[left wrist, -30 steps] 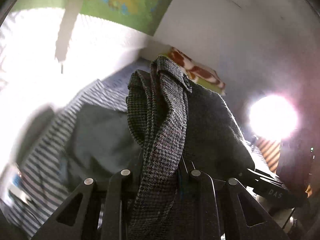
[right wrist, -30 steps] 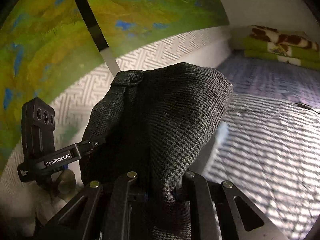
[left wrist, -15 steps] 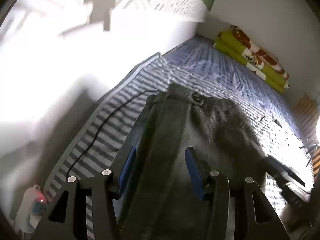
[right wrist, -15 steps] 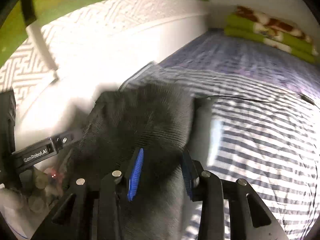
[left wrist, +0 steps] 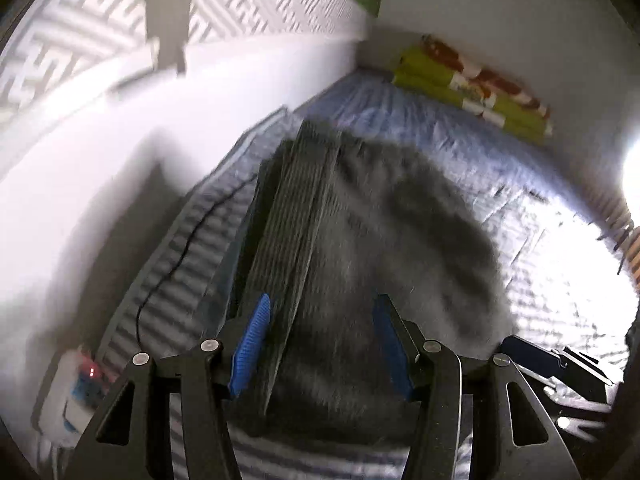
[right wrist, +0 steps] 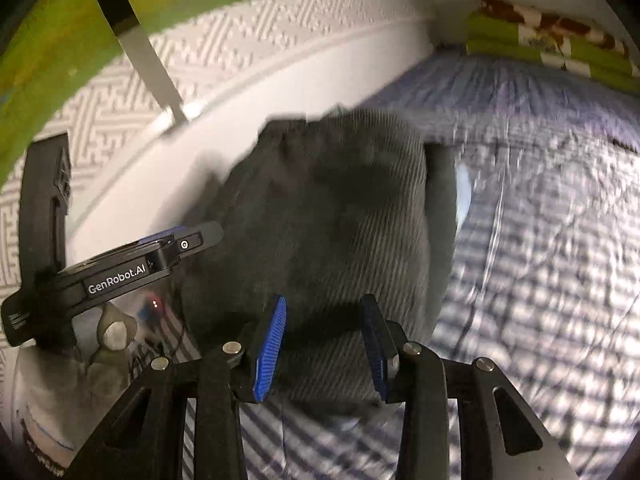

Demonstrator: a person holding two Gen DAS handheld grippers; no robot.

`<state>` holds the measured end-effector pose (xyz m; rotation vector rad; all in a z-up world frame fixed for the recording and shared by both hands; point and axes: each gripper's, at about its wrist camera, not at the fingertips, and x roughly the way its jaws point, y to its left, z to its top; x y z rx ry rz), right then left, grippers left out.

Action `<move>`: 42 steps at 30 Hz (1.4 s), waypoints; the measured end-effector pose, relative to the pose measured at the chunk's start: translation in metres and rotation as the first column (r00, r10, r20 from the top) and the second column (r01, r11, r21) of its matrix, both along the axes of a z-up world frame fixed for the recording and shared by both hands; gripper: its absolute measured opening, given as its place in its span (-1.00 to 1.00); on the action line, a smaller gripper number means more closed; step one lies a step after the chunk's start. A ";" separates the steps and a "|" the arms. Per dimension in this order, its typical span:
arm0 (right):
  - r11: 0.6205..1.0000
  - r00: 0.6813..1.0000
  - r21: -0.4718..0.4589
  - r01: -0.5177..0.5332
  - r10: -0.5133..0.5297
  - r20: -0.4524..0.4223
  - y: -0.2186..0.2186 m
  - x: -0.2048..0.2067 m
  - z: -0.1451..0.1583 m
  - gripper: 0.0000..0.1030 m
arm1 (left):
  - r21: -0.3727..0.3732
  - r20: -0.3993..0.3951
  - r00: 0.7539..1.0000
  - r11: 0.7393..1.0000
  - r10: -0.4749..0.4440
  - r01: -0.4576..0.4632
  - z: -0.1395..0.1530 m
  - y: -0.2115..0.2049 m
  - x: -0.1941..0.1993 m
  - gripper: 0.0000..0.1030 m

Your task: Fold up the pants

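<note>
The dark grey tweed pants [left wrist: 380, 220] lie in a folded heap on the striped bed sheet [left wrist: 540, 280], with a waistband strip [left wrist: 296, 208] running along their left side. My left gripper [left wrist: 318, 308] hangs just over the near edge of the heap, open. Its blue pads [left wrist: 250, 344] stand apart and do not press the cloth. In the right wrist view the same pants [right wrist: 340, 208] fill the middle. My right gripper [right wrist: 324, 308] is open over their near edge, its pads [right wrist: 272, 344] clear of the fabric. The picture is blurred by motion.
A white wall [left wrist: 100, 160] borders the bed on the left. A folded green and brown blanket [left wrist: 472, 92] lies at the far end. A black cable [left wrist: 176, 264] runs along the sheet to a white device with a red light [left wrist: 80, 376]. The left gripper's body [right wrist: 120, 272] shows beside the pants.
Both grippers were shut on the raised pants a second ago; they have opened and sunk toward the bed. The pants have dropped and now lie on the sheet.
</note>
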<state>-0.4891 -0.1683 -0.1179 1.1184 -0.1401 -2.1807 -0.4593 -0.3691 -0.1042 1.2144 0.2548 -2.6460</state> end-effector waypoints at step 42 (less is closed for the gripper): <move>0.992 0.950 0.056 0.109 -0.087 -0.301 0.285 0.429 0.190 0.14 | -0.162 -0.264 0.957 0.984 -0.116 0.074 0.212 0.323 0.467 0.73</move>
